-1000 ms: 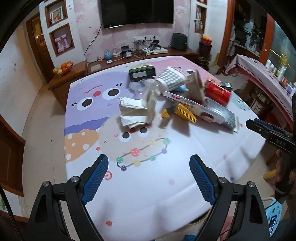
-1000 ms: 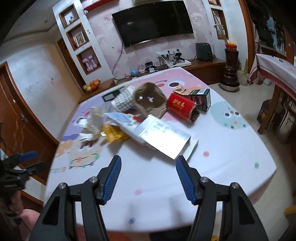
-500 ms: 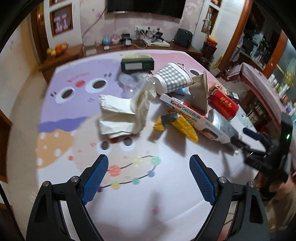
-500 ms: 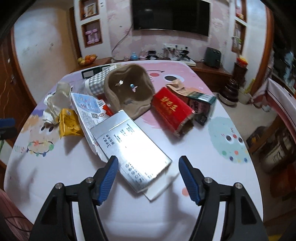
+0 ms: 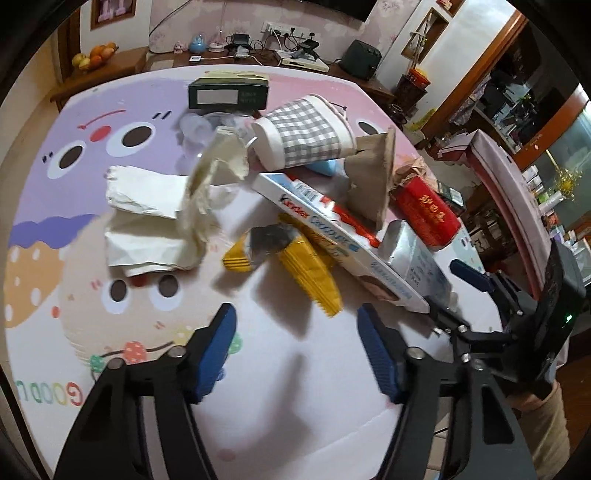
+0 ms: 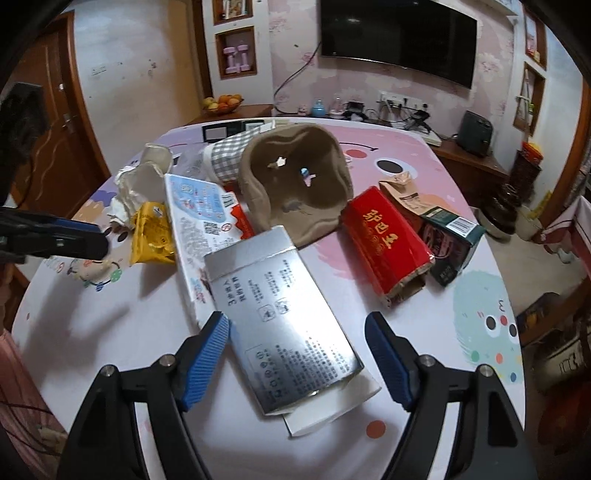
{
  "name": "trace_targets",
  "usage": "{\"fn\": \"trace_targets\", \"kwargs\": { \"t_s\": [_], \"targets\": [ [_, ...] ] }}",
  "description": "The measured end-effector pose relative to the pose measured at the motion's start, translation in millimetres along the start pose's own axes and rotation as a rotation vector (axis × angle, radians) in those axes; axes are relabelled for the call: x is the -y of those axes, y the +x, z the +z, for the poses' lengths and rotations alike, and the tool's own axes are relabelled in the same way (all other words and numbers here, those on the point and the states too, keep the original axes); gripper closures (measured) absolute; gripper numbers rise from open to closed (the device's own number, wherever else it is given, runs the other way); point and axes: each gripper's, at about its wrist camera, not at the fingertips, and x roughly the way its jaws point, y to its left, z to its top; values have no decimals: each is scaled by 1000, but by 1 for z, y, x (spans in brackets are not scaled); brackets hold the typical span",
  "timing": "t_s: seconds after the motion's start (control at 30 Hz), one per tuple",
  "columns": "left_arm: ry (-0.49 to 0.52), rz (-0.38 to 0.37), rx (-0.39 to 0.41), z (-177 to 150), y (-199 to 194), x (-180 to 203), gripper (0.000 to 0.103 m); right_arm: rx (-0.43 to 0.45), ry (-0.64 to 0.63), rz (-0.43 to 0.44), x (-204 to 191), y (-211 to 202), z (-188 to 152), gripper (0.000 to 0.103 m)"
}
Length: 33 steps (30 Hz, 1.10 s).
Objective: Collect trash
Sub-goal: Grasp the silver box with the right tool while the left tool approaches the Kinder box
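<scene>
Trash lies in a heap on the cartoon tablecloth. My left gripper is open and empty, just short of a yellow wrapper and near crumpled white paper. My right gripper is open, its jaws standing either side of the near end of a flat silver box. It also shows in the left wrist view at the silver box. A white chocolate box, a brown pulp tray, a red box and a checked cup lie behind.
A dark green carton and a brown bag lie right of the red box. A dark box stands at the table's far side. A low cabinet with cables and a TV lie beyond the table.
Both grippers have moved forward and down toward the heap. The right gripper's jaws now straddle the silver box end. The left one has come close to the yellow wrapper.
</scene>
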Motion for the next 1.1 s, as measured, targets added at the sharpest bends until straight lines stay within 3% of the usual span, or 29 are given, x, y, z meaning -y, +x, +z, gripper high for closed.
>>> {"fn": "trace_targets", "kwargs": {
  "t_s": [0.17, 0.4, 0.6, 0.77, 1.0, 1.1],
  "targets": [
    [-22, -65, -12, 2, 2, 16, 61, -10, -16, 10, 1, 4, -1, 26],
    [-57, -85, -31, 12, 11, 40, 62, -8, 14, 35, 6, 5, -1, 26],
    [-124, 1, -54, 25, 37, 45, 62, -16, -2, 42, 7, 2, -3, 26],
    [-191, 67, -33, 36, 53, 46, 40, -26, -22, 22, 7, 5, -6, 26],
    [-240, 132, -63, 44, 64, 50, 31, -43, -34, -2, 6, 13, -11, 26],
    [-269, 124, -74, 45, 66, 49, 28, -72, -28, -38, 7, 21, -12, 26]
  ]
}}
